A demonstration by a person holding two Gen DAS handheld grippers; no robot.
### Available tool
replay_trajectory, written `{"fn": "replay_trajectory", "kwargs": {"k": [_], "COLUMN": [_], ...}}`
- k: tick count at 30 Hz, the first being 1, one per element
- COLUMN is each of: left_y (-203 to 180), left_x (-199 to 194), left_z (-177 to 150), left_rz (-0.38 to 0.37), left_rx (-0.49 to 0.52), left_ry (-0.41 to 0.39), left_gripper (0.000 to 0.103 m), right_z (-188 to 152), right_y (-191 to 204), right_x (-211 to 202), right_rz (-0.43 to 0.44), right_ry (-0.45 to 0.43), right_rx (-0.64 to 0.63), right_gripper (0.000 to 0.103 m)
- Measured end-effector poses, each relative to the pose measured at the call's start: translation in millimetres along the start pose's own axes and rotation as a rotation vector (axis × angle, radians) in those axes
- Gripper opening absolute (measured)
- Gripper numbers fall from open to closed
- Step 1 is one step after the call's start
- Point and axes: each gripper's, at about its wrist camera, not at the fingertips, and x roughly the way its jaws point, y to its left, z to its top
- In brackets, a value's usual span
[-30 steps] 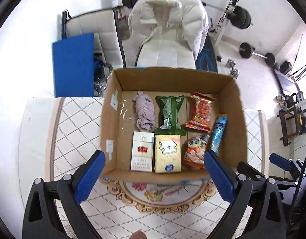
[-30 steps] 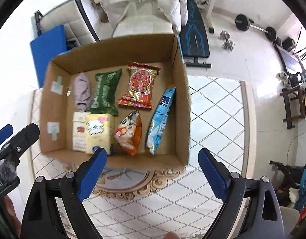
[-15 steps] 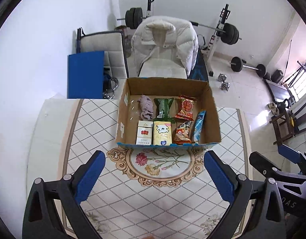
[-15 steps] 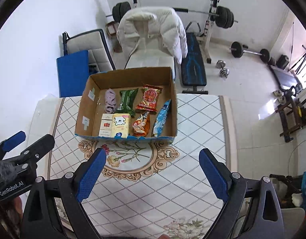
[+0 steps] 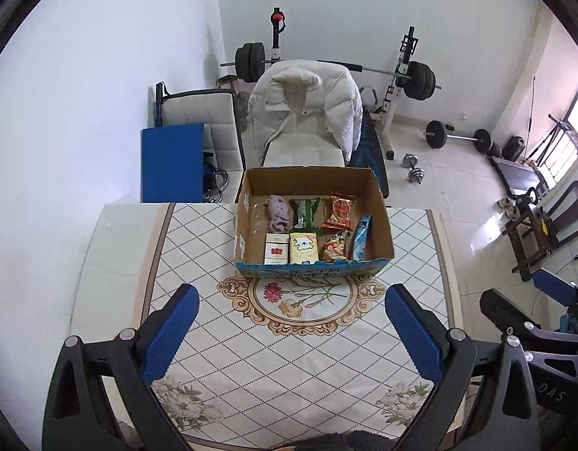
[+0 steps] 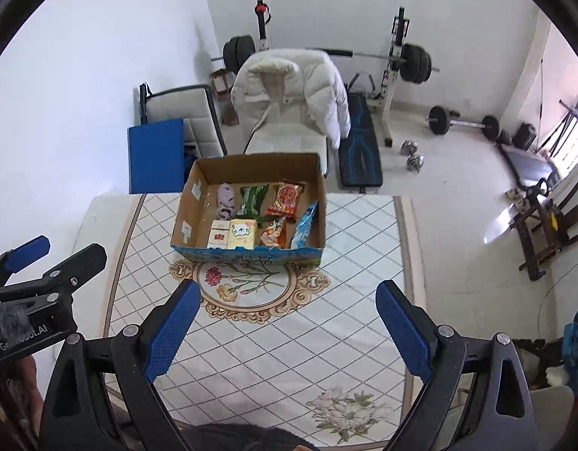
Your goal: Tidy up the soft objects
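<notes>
An open cardboard box (image 5: 383, 221) (image 6: 322, 203) stands at the far side of the table. Inside lie a purple cloth (image 5: 277, 213) (image 6: 226, 206), a green packet (image 5: 304, 216) (image 6: 253, 200), a red packet (image 5: 339, 211) (image 6: 287, 198), a blue packet (image 5: 360, 236) (image 6: 304, 227), an orange packet (image 5: 336, 250), a yellow pack (image 5: 303, 248) (image 6: 243, 233) and a white-red pack (image 5: 276, 250). My left gripper (image 5: 291, 332) is open and empty, well back from the box. My right gripper (image 6: 287, 329) is open and empty, also back from it.
The table carries a diamond-patterned cloth with a flower medallion (image 5: 302, 300). Behind it stand a chair with a white jacket (image 5: 306, 112), a blue board (image 5: 172, 161) and a weight bench with barbell (image 6: 364, 143). The left gripper shows in the right wrist view (image 6: 44, 278).
Both grippers have pulled back and up from just over the box to the near side of the table. The box and its contents have not moved.
</notes>
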Motion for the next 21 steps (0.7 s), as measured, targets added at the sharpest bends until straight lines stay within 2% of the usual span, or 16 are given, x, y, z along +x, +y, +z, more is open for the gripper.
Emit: {"fn": "replay_trajectory", "kwargs": {"k": [9,21], "left_y": [2,8], "left_x": [-14,-11], "left_z": [-6,-8], "left_rz": [0.011,0.026], "left_rx": [-0.006,-0.014], "left_ry": [-0.020,-0.037], "left_gripper": [0.102,0.102], "right_z": [-3,-1], "right_y": [2,-2], "right_x": [-32,-23], "right_rz": [-0.039,-0.068], "right_ry": [-0.058,-0.063], "right_rx": [-0.010,0.016], "right_gripper": [0.096,0.096]}}
